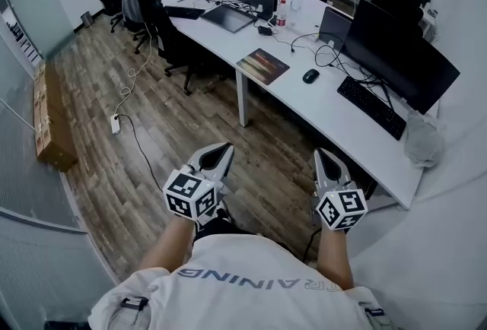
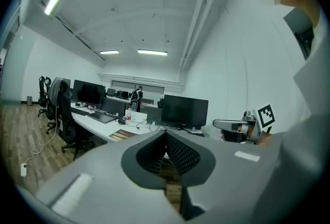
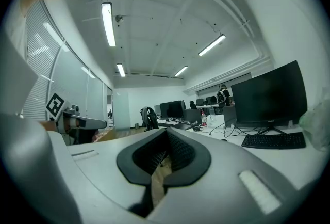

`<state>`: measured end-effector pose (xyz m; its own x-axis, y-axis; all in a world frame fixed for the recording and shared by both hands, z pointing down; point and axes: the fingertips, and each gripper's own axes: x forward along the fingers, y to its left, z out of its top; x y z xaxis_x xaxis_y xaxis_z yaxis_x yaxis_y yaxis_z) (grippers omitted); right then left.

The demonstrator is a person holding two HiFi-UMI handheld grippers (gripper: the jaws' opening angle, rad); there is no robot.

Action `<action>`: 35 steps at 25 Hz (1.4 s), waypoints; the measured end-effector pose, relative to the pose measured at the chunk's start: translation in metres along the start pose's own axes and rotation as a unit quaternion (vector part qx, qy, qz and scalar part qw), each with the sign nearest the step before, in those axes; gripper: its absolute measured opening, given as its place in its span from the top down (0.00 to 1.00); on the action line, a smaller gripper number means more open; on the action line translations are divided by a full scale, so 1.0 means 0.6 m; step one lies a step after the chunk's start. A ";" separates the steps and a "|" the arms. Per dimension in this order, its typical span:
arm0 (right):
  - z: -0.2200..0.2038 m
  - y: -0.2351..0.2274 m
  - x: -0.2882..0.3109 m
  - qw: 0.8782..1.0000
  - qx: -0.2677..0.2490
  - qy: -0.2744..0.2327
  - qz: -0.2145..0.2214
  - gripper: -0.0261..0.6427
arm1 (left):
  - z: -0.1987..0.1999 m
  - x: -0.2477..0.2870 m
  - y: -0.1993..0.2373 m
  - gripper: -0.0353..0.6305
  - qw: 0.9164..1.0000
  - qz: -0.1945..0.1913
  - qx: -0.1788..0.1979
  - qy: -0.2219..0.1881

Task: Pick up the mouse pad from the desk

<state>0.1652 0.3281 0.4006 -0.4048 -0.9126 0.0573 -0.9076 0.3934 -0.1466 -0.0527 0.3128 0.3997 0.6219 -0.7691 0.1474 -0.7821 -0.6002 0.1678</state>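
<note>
Task not begun, as far as the views show. You stand on the wood floor point(image 1: 190, 123), well back from the long white surface point(image 1: 319, 104), and nothing has been picked up.

The mouse pad point(image 1: 262, 65), dark with a coloured print, lies flat at the surface's front edge, over the white leg. One corner of it reaches that edge. A black mouse point(image 1: 310, 76) sits near it on the right, and a keyboard point(image 1: 371, 106) lies further along toward the right end. Nothing rests on the pad.

Everything is left to do, I judge. You need to walk up, reach in, catch the pad's edge at the front of the surface and lift it clear.

The left tool point(image 1: 218, 153) is clenched with its jaws together and nothing between them. It is held out in front of your waist, touching nothing. The right tool point(image 1: 327, 161) looks the same in its own view, with the pads meeting at the tips and only floor showing through the slot below. It is empty and well apart from the pad.
</note>
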 end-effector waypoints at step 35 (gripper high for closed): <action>-0.029 0.039 0.287 0.996 -0.005 0.092 0.017 0.94 | 0.028 0.078 0.277 0.94 0.999 0.005 -0.044 -0.009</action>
<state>0.0720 0.1823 0.4245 -0.4481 -0.8633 0.2323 -0.8937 0.4258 -0.1415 -0.1542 0.1731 0.4181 0.6119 -0.7799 0.1317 -0.7816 -0.5707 0.2518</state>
